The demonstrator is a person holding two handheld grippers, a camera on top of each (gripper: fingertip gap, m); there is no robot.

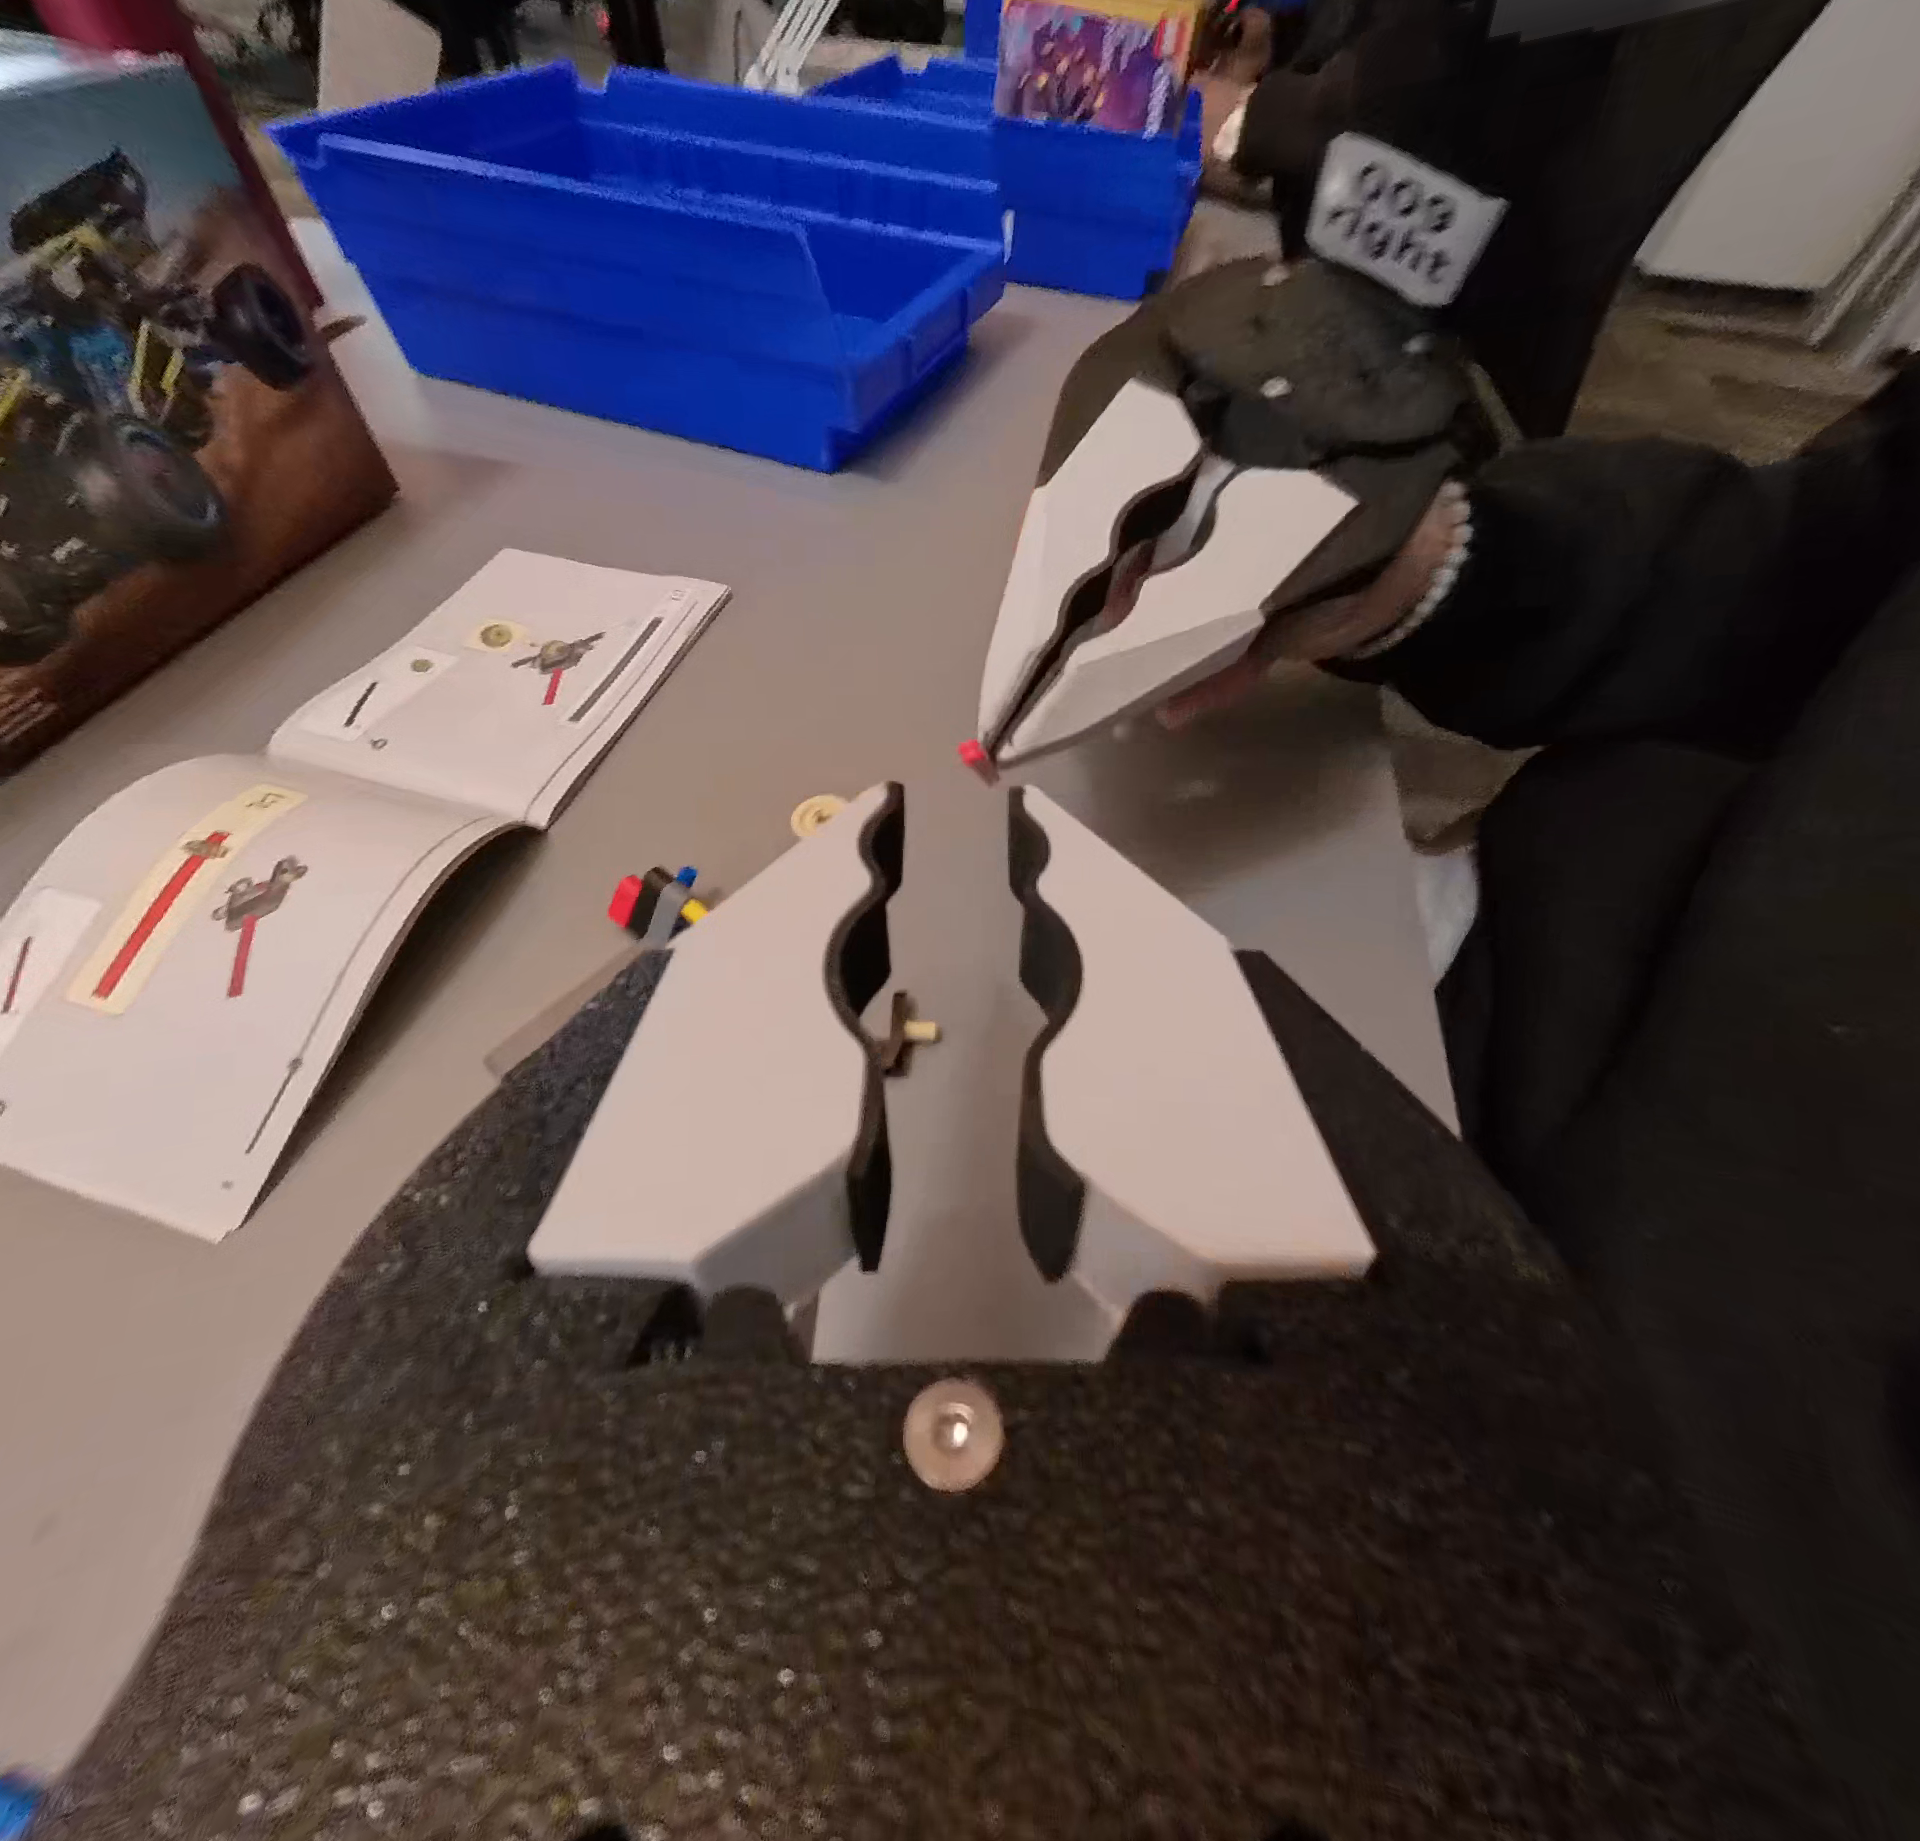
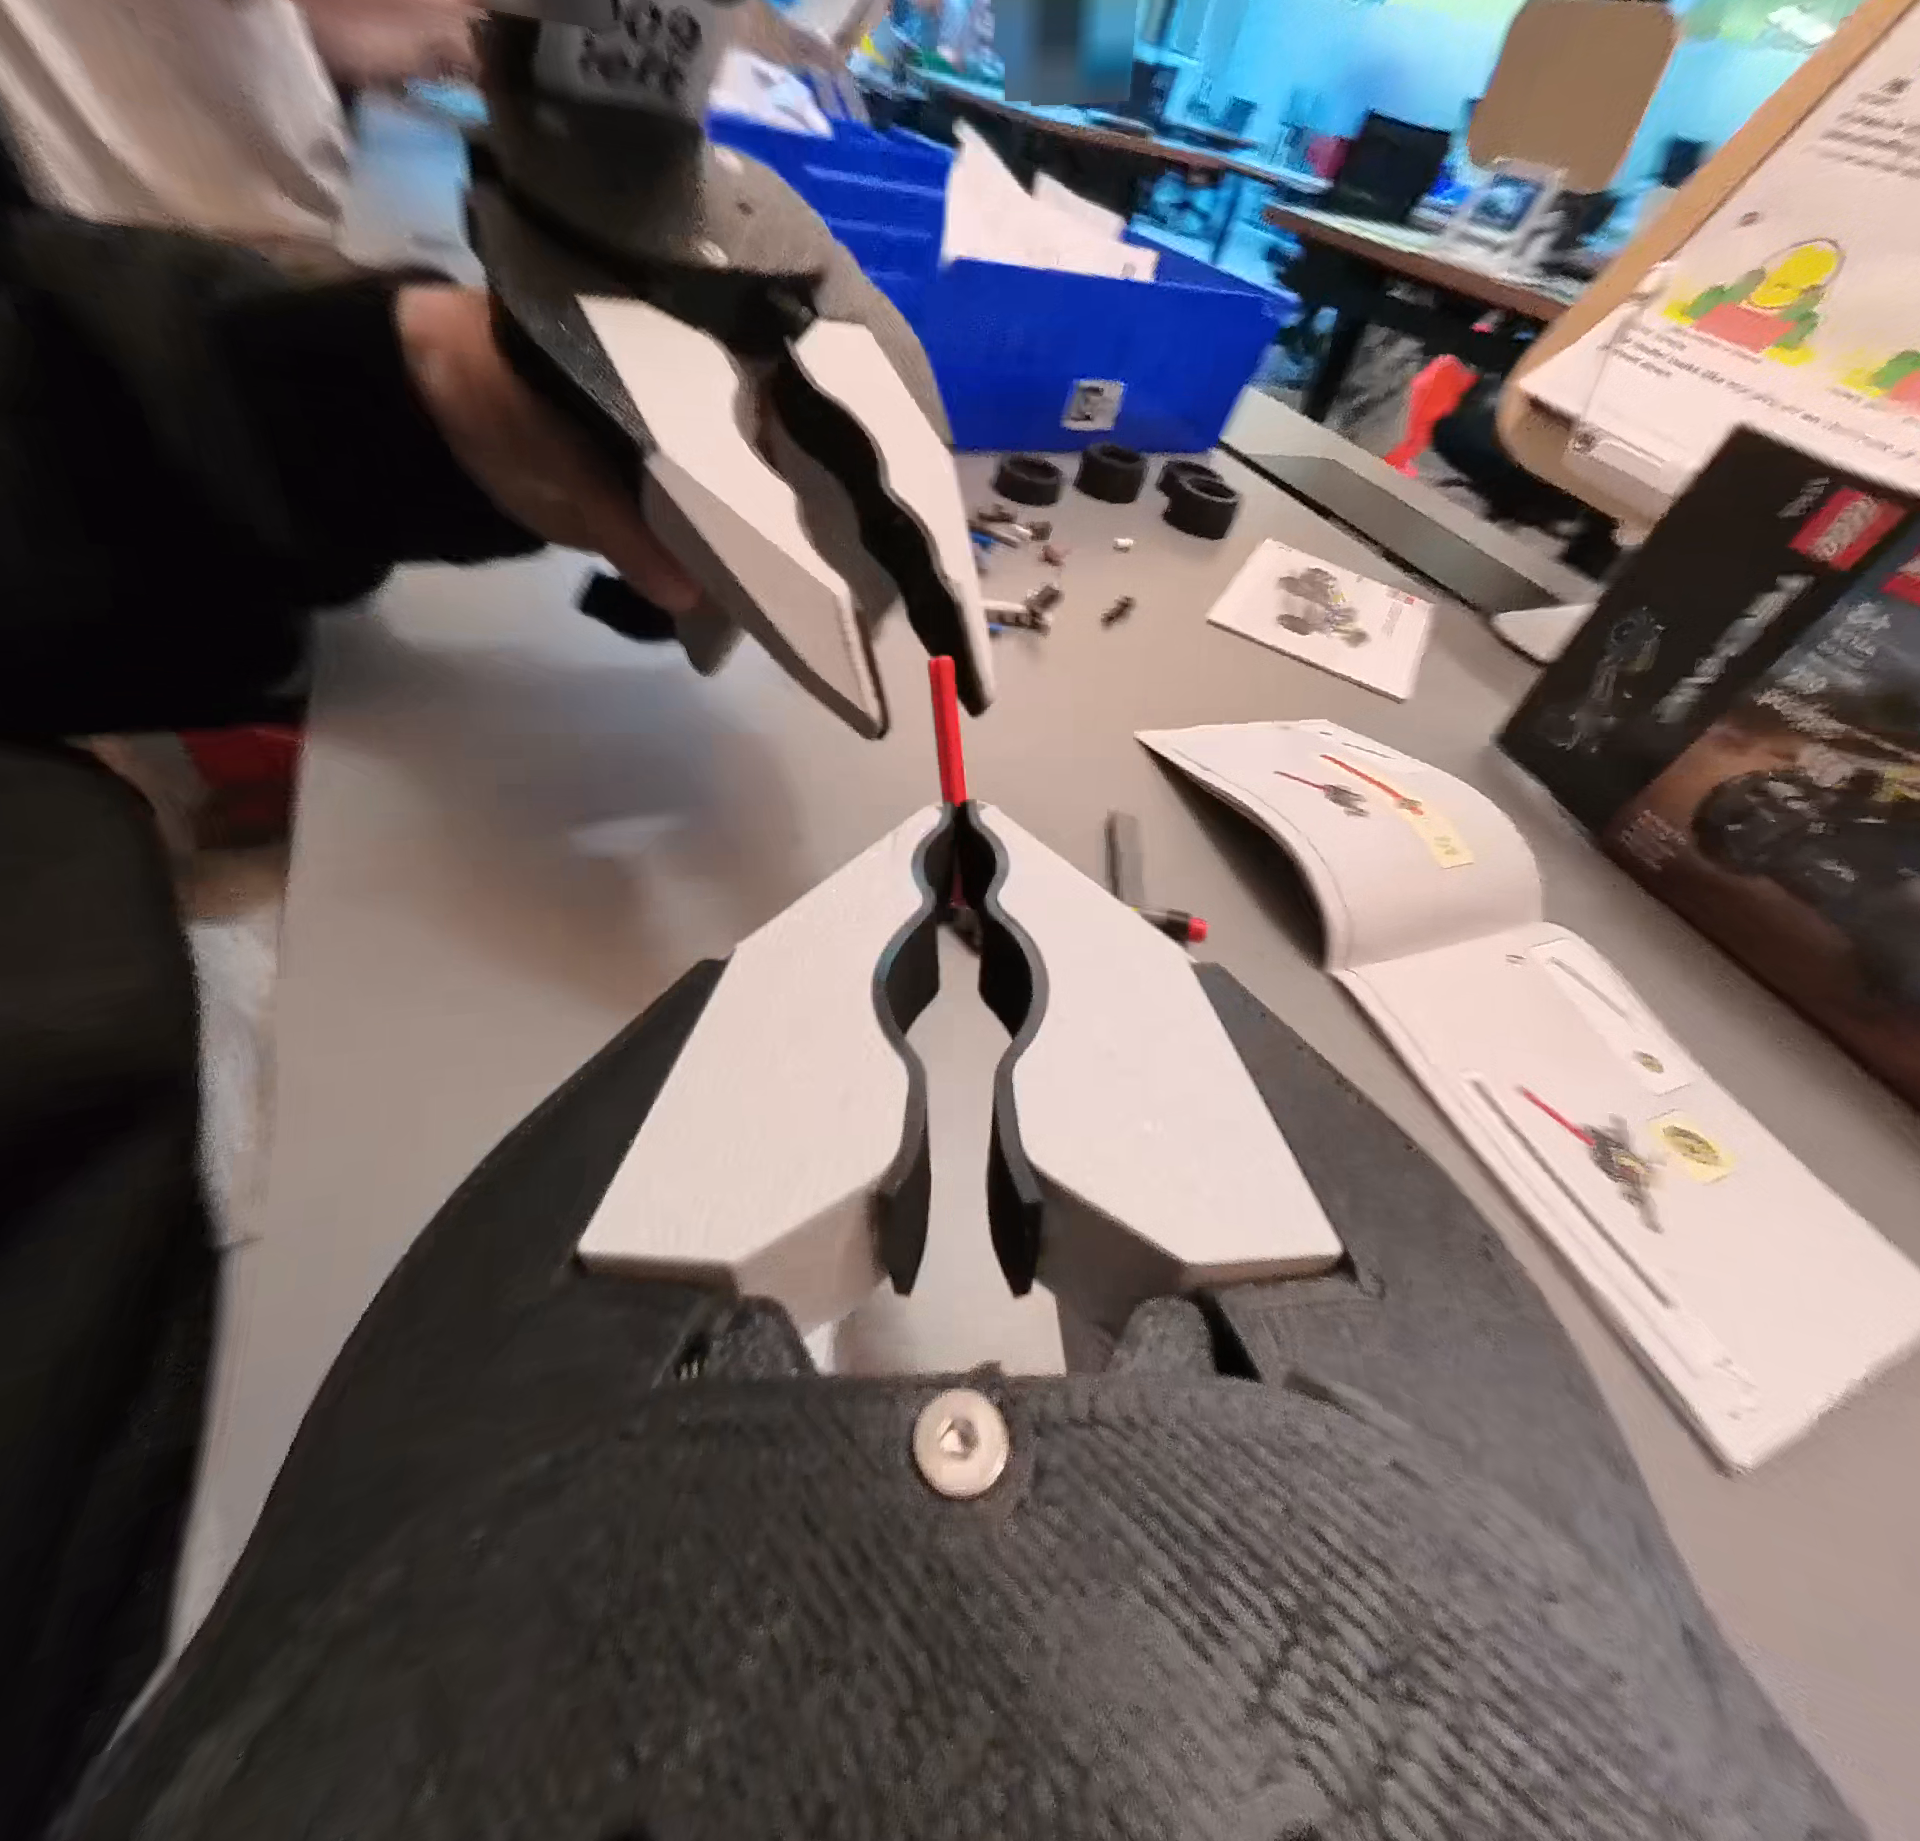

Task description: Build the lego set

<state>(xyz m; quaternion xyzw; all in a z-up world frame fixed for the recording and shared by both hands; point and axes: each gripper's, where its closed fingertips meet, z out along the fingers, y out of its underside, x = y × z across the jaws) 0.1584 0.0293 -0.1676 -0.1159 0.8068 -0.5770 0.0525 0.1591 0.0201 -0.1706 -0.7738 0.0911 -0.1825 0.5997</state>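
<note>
I have the red axle (image 2: pixel 947 731) pinched at my right gripper (image 2: pixel 961 806) tips, pointing to twelve o'clock above the worktop (image 2: pixel 499 752). My left gripper (image 2: pixel 928 716) waits spread, empty, beside its far end. I'd align slowly, then close squarely.

Even, soft indoor light falls on the grey desk (image 1: pixel 852 565), with only faint shadows. In the right wrist view, bright bluish daylight from far windows (image 2: pixel 1299 15) washes out the background. Both views bend strongly at the edges. The blue bins (image 1: pixel 665 264) and the far room are soft; the left tongs (image 2: pixel 930 716) smear with motion blur.
</note>
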